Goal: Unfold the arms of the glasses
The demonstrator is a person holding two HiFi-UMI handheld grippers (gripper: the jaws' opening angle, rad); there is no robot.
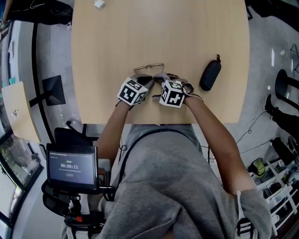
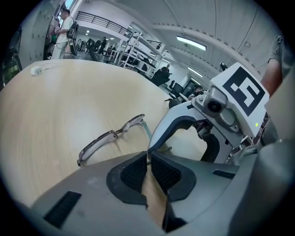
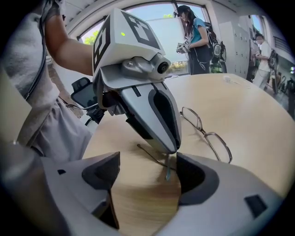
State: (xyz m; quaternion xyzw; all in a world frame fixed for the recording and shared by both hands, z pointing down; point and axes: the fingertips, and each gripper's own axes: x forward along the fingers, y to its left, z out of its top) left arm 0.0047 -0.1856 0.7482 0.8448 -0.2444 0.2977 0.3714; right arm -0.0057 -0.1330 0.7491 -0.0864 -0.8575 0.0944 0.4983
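Thin metal-framed glasses point(image 1: 148, 68) lie on the wooden table point(image 1: 107, 42) just beyond both grippers. In the left gripper view the lenses point(image 2: 108, 137) rest on the table and one teal-tipped arm point(image 2: 146, 130) runs back into my left gripper point(image 2: 148, 161), whose pads are closed on it. The right gripper view shows the left gripper point(image 3: 171, 146) pinching that arm, with the tip point(image 3: 168, 173) sticking out below. My right gripper point(image 3: 147, 173) stands wide open around that tip, pads not touching it. A second thin arm point(image 3: 150, 156) lies on the table beside it.
A black glasses case point(image 1: 210, 74) lies to the right of the grippers. A small white object point(image 1: 99, 3) sits at the table's far edge. The table's near edge point(image 1: 159, 122) is close behind the hands. People stand in the background point(image 3: 196, 37).
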